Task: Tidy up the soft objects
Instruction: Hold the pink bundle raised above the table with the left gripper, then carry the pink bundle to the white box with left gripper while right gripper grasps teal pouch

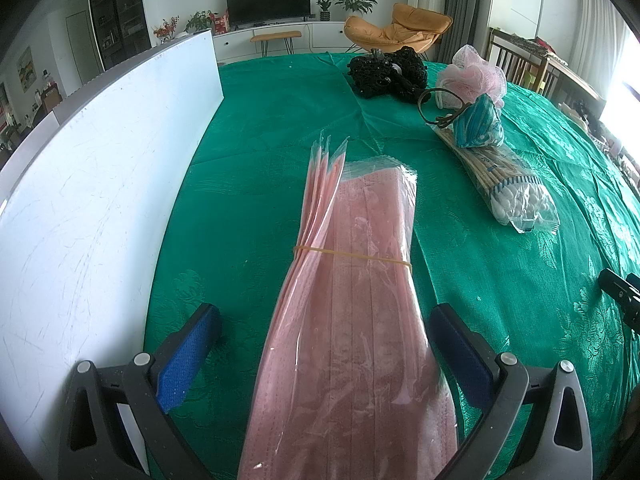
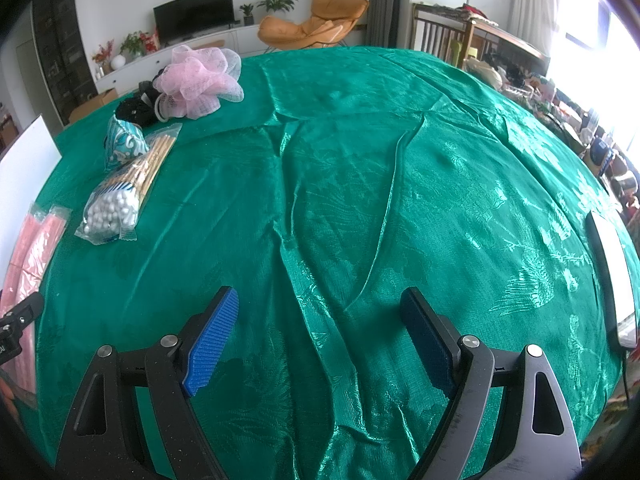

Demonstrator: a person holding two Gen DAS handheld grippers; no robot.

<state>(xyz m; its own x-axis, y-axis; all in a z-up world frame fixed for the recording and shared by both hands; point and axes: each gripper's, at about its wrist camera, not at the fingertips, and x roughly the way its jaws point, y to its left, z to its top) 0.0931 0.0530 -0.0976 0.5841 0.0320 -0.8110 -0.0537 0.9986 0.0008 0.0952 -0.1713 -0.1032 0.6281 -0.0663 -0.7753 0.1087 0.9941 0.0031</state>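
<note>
A home living room: television (image 1: pixel 268 1), orange lounge chair (image 1: pixel 398 28), potted plants (image 1: pixel 355 0).

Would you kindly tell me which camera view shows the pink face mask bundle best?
The left wrist view: the pink face mask bundle fills the centre, rubber band visible, lying between the open left claw. The right wrist view shows only a strip of it at the left edge.

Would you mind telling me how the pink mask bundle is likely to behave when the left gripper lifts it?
The mask bundle looks thin and flat, so it will probably sag. Its glossy plastic wrap may slip between the fingers. The rubber band should keep it together.
</note>
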